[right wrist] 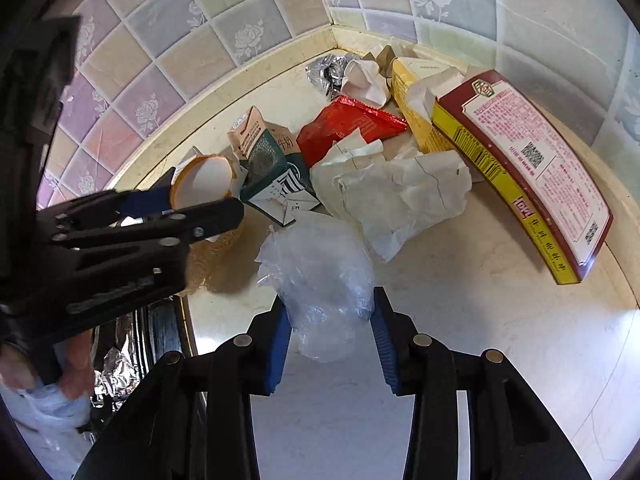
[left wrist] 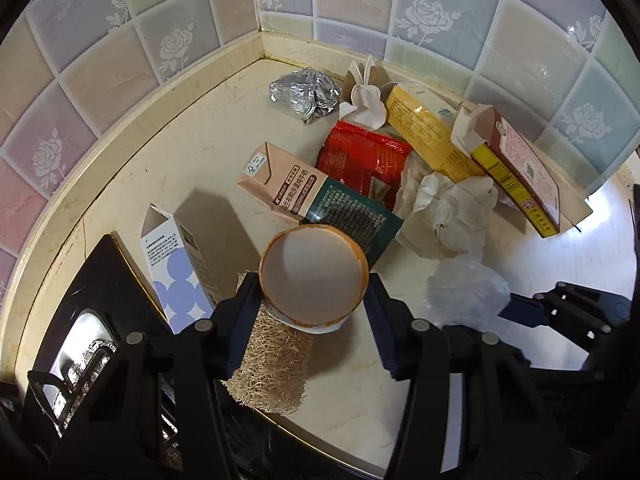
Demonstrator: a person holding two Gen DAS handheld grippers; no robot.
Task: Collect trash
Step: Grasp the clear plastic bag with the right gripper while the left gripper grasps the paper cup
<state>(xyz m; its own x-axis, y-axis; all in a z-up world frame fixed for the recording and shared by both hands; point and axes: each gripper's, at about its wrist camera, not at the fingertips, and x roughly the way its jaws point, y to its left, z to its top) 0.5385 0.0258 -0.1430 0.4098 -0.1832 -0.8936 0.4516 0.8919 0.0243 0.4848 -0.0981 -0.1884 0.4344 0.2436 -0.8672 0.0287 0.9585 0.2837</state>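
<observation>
Two views, one hazard each.
Left wrist view: left gripper point(left wrist: 314, 304) straddling orange-rimmed paper cup point(left wrist: 313, 276) near counter point(left wrist: 192, 160) front edge; left pad touching cup wall, right pad appearing just clear, so not yet clamping.
Cup risk: tipping off woven pad point(left wrist: 272, 368) or crushing under uneven squeeze.
Right wrist view: right gripper point(right wrist: 331, 336) pinching clear plastic bag point(right wrist: 320, 276) lying on counter.
Bag risk: slipping free, film being thin; possibly snagging crumpled paper point(right wrist: 400, 192) alongside.
</observation>
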